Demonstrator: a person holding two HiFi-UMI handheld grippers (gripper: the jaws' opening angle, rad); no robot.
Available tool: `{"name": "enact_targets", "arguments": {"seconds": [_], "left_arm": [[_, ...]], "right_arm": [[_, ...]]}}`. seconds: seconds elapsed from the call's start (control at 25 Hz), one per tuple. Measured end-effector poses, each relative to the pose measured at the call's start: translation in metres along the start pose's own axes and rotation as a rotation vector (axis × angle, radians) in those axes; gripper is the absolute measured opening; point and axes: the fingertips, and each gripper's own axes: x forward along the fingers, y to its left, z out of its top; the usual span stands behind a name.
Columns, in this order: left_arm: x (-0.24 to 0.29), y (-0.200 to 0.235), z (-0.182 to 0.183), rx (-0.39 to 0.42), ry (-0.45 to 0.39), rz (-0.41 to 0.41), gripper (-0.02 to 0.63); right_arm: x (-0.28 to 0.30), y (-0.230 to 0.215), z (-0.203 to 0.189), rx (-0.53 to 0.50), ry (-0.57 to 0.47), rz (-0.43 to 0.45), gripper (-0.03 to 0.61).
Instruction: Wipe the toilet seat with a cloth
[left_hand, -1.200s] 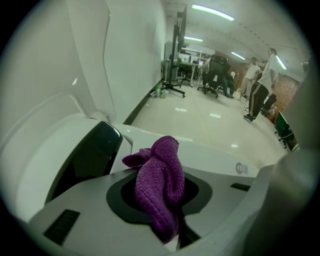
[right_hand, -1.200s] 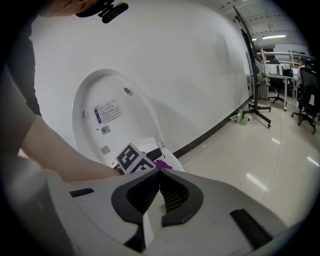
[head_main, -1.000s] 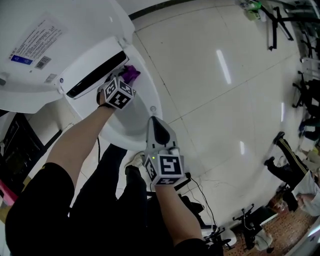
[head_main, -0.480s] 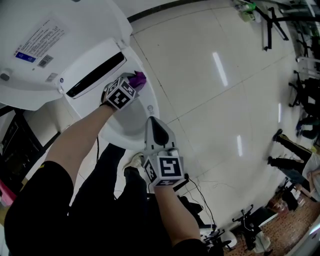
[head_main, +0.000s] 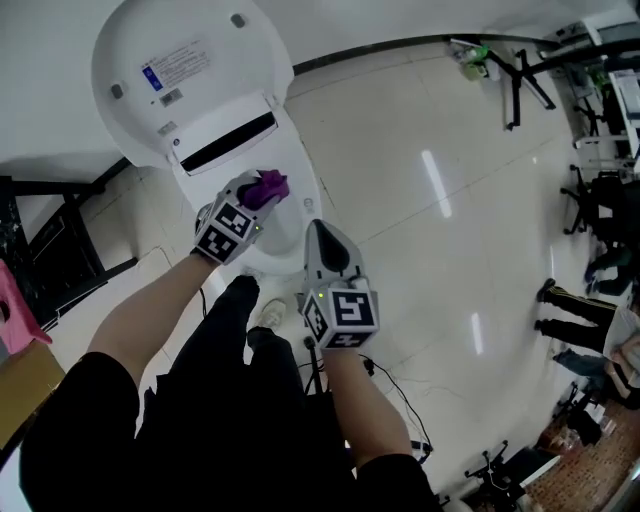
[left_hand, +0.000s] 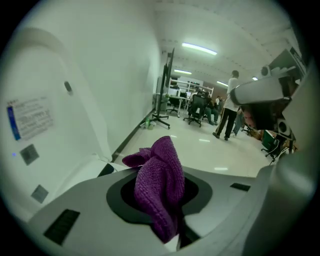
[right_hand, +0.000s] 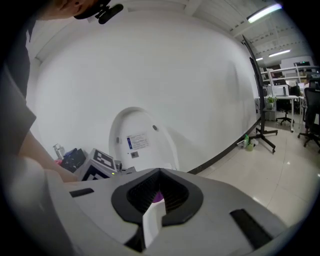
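A white toilet stands with its lid (head_main: 190, 70) raised against the wall, and its seat rim (head_main: 300, 190) shows below. My left gripper (head_main: 258, 195) is shut on a purple cloth (head_main: 267, 186) and holds it at the right side of the seat, just in front of the hinge slot. In the left gripper view the cloth (left_hand: 160, 187) bulges up out of the shut left gripper (left_hand: 167, 220), with the lid (left_hand: 40, 125) to its left. My right gripper (head_main: 318, 232) hovers near the seat's front right, shut with nothing in it. In the right gripper view the right gripper (right_hand: 155, 210) points at the lid (right_hand: 137, 142).
A black rack (head_main: 50, 240) stands left of the toilet, with a pink item (head_main: 15, 310) beside it. The person's black-clad legs (head_main: 240, 350) and a shoe (head_main: 272, 313) are in front of the bowl. A black stand (head_main: 525, 70), a green bottle (head_main: 470, 55) and people (head_main: 580, 320) are off right on the tiled floor.
My left gripper has carried the cloth from the hinge slot forward along the seat's right side. The head view has pulled back, so the whole lid shows. The right gripper has stayed close by.
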Motion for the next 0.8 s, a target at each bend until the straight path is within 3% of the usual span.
{"name": "enact_targets", "arguments": {"seconds": [0.12,0.36,0.56,0.8], "left_arm": [[-0.076,-0.041,0.014,0.028,-0.051,0.079,0.094],[-0.202,-0.145,0.029,0.058,-0.124,0.157,0.094],[-0.267,-0.181,0.047,0.083,-0.199,0.194,0.094],[-0.323,-0.201,0.053,0.094,-0.274,0.186,0.094]], "right_arm": [[-0.053,0.031,0.018,-0.048,-0.045,0.046,0.017],[-0.173,0.086,0.031,-0.137,-0.07,0.111,0.017],[-0.215,0.117,0.042,-0.185,-0.111,0.145,0.017],[-0.24,0.15,0.048,-0.216,-0.151,0.152,0.015]]}}
